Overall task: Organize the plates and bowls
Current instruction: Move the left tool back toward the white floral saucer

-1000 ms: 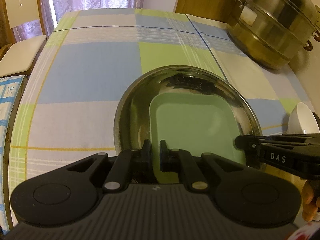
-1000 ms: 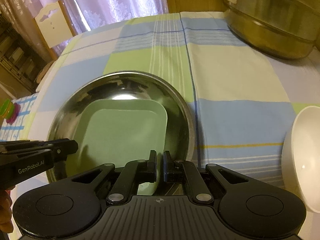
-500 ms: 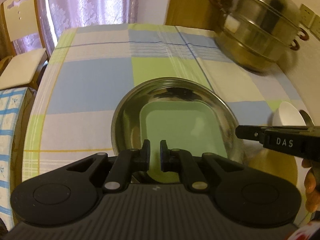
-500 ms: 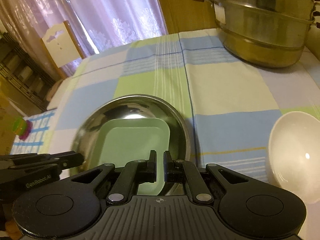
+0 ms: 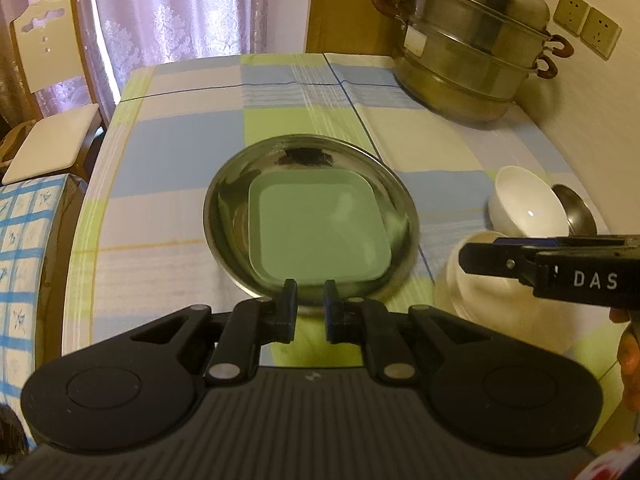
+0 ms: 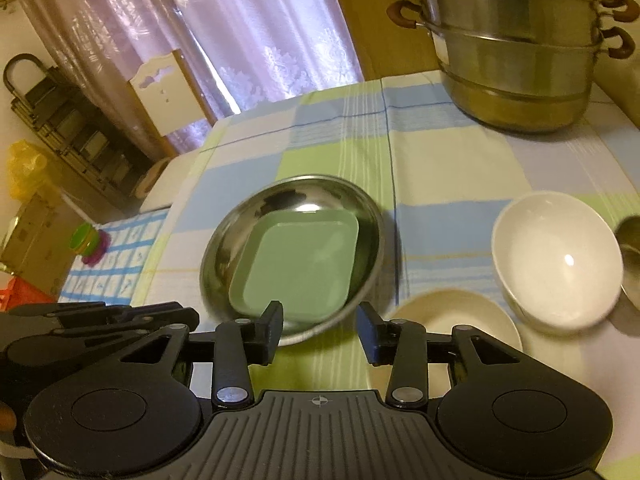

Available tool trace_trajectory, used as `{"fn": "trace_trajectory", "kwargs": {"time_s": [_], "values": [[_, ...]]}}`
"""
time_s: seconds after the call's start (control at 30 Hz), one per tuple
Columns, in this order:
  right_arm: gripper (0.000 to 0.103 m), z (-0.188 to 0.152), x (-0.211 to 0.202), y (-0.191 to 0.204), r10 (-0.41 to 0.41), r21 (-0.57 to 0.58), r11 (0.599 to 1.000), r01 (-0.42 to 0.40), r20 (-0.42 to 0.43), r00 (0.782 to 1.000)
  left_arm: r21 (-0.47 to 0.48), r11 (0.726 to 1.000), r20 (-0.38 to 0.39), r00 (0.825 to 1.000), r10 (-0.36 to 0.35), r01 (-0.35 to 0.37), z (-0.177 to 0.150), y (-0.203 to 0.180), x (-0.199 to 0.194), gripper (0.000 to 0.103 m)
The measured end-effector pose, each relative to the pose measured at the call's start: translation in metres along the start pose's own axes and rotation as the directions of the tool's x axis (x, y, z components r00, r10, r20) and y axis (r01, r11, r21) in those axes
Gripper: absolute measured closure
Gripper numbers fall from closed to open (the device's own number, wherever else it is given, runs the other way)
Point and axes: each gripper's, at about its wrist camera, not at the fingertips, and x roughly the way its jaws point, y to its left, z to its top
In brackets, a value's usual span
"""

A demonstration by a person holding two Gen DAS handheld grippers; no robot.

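Black left tool: jaws a narrow gap apart and opening, nothing between them, hanging above the checked tabletop.
Black right tool: jaws spread wider and opening, nothing between the pads; it shows in the left view as a dark bar marked DAS, with part of a hand behind it.
Steel plate: just ahead of both tools, flat on the tabletop, near rim just past the fingertips.
Green square plate: lying inside the steel plate, toward its near side.
Cream plate: ahead and to the right of the right tool, beside the steel plate.
White bowl: further right, beyond the cream plate, tilted.
Small steel bowl: just behind the white bowl, mostly hidden.
Steel steamer pot: at the far right corner of the tabletop, well apart from both tools.
Chair: far left, beside the tabletop, before the lilac curtain.
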Motion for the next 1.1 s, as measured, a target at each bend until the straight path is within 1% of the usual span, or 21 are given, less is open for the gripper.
{"fn": "trace_trajectory", "kwargs": {"time_s": [0.23,0.37,0.47,0.63,0.83,1.1], "values": [[0.060,-0.022,-0.029,-0.019,0.028,0.020,0.999,-0.027,-0.017,0.999,-0.022,1.000,0.000,1.000,0.021,-0.021,-0.024,-0.023,-0.024,0.092],[0.058,-0.037,-0.044,-0.032,0.025,0.025,0.999,-0.024,-0.027,0.999,-0.023,0.999,-0.005,1.000,0.029,-0.029,-0.037,-0.041,-0.033,0.092],[0.055,-0.048,-0.056,-0.043,0.028,0.029,0.999,-0.027,-0.039,0.999,-0.025,0.999,-0.007,1.000,0.029,-0.030,-0.044,-0.054,-0.039,0.092],[0.047,-0.065,-0.073,-0.059,0.035,0.043,0.999,-0.032,-0.061,0.998,-0.031,0.999,-0.010,1.000,0.027,-0.027,-0.059,-0.078,-0.047,0.092],[0.043,-0.076,-0.089,-0.078,0.039,0.060,0.998,-0.035,-0.067,0.997,-0.038,0.999,-0.020,0.999,0.032,-0.032,-0.076,-0.100,-0.054,0.092],[0.040,-0.092,-0.106,-0.094,0.054,0.083,0.995,-0.049,-0.057,0.997,-0.065,0.996,-0.028,0.998,0.063,-0.065,-0.099,-0.115,-0.063,0.092]]}}
